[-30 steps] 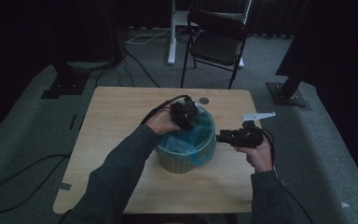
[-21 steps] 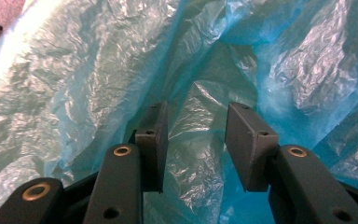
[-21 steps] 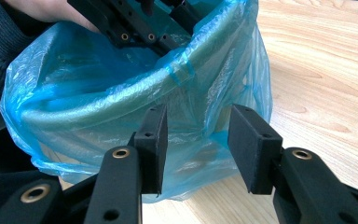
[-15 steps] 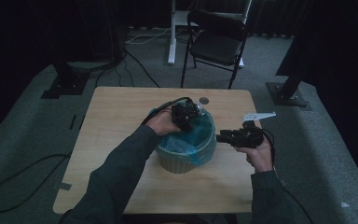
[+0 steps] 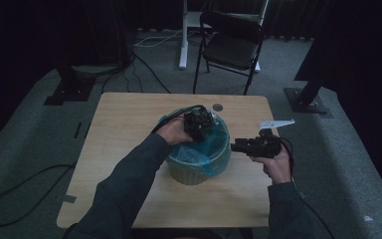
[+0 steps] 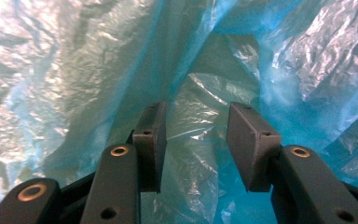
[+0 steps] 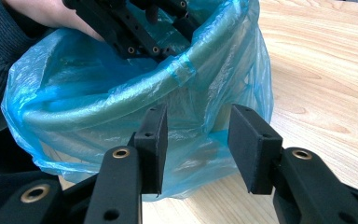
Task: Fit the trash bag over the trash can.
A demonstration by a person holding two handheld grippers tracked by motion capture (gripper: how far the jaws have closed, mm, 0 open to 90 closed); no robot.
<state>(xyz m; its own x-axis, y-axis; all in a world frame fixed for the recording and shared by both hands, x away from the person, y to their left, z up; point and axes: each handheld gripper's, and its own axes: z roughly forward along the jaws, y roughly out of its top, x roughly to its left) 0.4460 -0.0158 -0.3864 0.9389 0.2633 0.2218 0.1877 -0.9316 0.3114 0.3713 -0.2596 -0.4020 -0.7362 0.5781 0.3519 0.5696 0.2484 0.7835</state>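
high view first: we see a pale wooden bench (image 5: 129,124) with a round bin (image 5: 195,172) standing near its middle, lined with a blue plastic bag (image 5: 214,149) whose edge folds over the rim. our left tool (image 5: 202,124) dips into the bin's mouth at the far side, its cable looping back over the rim. our right tool (image 5: 238,146) lies level just beside the bin on its right, tips aimed at the bag's side and a little apart from it. a small white slip (image 5: 277,123) lies at the bench's right edge, and a dark folding chair (image 5: 231,47) stands on the carpet beyond.

left gripper view: the left tool (image 6: 196,140) is down inside the bag (image 6: 74,93), crinkled blue film all round. its jaws have just been opening and stand parted; a fold of film hangs in the gap, but neither pad presses on it.

right gripper view: the right tool (image 7: 198,140) has its jaws wide apart and holds nothing. they face the bag-covered wall of the bin (image 7: 135,112), close to it but not touching. at the top, the left tool's black frame reaches in over the rim, and bare bench (image 7: 326,70) shows to the right.
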